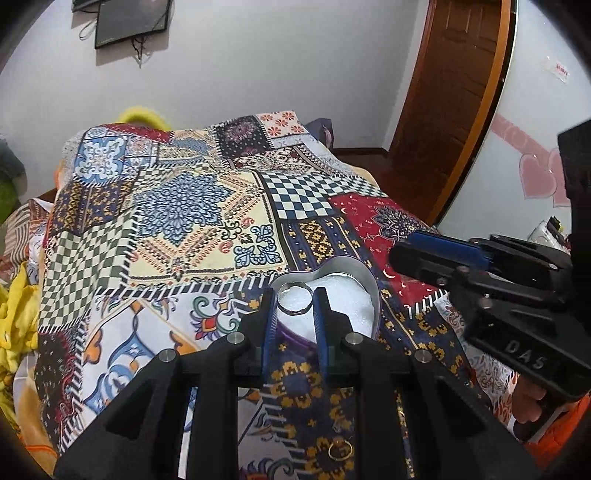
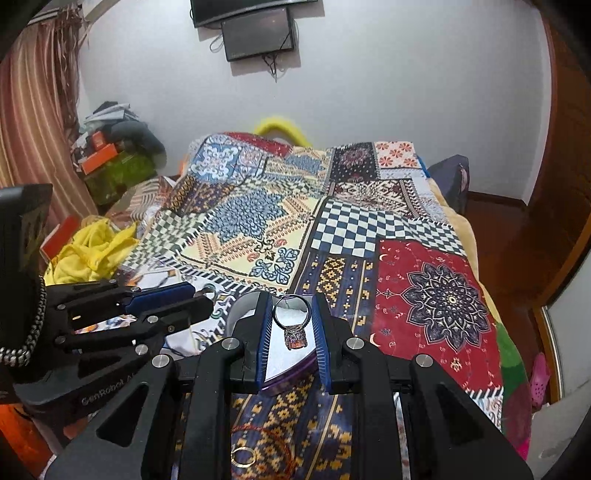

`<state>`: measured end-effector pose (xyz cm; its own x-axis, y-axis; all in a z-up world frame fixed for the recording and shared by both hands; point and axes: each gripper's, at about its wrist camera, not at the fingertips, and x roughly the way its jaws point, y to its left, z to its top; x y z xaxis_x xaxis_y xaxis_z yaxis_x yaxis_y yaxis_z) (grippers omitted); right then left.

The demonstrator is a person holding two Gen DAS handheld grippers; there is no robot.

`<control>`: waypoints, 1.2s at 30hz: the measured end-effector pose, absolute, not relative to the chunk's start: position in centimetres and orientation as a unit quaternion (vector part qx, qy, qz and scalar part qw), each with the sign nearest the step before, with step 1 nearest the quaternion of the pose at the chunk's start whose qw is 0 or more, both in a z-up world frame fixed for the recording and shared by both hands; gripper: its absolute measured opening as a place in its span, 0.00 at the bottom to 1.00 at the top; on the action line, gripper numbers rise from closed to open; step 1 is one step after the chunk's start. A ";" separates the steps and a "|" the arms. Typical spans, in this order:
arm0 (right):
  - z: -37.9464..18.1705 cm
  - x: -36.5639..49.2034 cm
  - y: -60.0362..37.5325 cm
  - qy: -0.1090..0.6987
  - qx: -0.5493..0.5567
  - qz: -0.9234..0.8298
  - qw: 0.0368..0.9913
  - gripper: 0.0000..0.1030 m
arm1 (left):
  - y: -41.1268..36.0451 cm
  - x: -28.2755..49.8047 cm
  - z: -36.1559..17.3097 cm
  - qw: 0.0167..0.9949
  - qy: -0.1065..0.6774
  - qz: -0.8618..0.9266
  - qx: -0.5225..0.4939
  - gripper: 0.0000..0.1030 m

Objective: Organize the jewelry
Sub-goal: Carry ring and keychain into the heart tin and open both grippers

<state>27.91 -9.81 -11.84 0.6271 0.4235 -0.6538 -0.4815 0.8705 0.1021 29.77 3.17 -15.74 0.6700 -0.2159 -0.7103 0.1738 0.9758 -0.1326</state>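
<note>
A heart-shaped tin box (image 1: 369,284) with white lining lies on the patterned quilt. My left gripper (image 1: 294,301) is shut on a plain silver ring (image 1: 293,309), held over the box's left part. My right gripper (image 2: 291,314) is shut on a silver ring with an orange stone (image 2: 294,334), held over the same box (image 2: 240,310). A thin gold ring (image 1: 340,451) lies on the quilt below my left gripper; it also shows in the right wrist view (image 2: 243,457). My right gripper shows at the right of the left wrist view (image 1: 436,251).
The bed is covered by a patchwork quilt (image 1: 192,206). Yellow cloth (image 2: 88,251) and clutter lie to the left of the bed. A wooden door (image 1: 443,92) stands at the right. A screen (image 2: 258,33) hangs on the far wall.
</note>
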 end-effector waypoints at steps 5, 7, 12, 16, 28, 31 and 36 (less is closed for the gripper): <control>-12.8 29.5 -9.6 0.372 -0.047 0.255 0.891 0.19 | 2.5 30.9 -16.7 0.907 0.405 -0.114 -0.018 0.18; -13.3 30.1 -9.5 0.383 -0.048 0.258 0.886 0.19 | 2.4 31.3 -17.1 0.904 0.410 -0.116 -0.016 0.18; -14.1 30.8 -9.4 0.401 -0.049 0.264 0.876 0.19 | 2.2 32.0 -17.9 0.899 0.421 -0.121 -0.014 0.18; -14.5 31.5 -9.4 0.409 -0.050 0.264 0.872 0.19 | 2.1 32.3 -18.2 0.896 0.426 -0.123 -0.014 0.18; -14.6 31.9 -9.3 0.421 -0.049 0.285 0.860 0.19 | 2.1 31.9 -17.8 0.899 0.421 -0.120 -0.008 0.18; -14.3 31.6 -9.3 0.421 -0.051 0.288 0.859 0.21 | 2.3 31.4 -17.3 0.902 0.416 -0.118 -0.009 0.18; -13.2 30.9 -10.0 0.413 -0.045 0.284 0.865 0.23 | 2.5 30.4 -16.3 0.906 0.408 -0.111 -0.008 0.18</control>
<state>30.85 -9.97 -13.22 0.4989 0.4531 -0.7388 -0.5274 0.8352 0.1561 30.39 2.47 -16.33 0.6421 -0.2077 -0.7380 0.1953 0.9752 -0.1046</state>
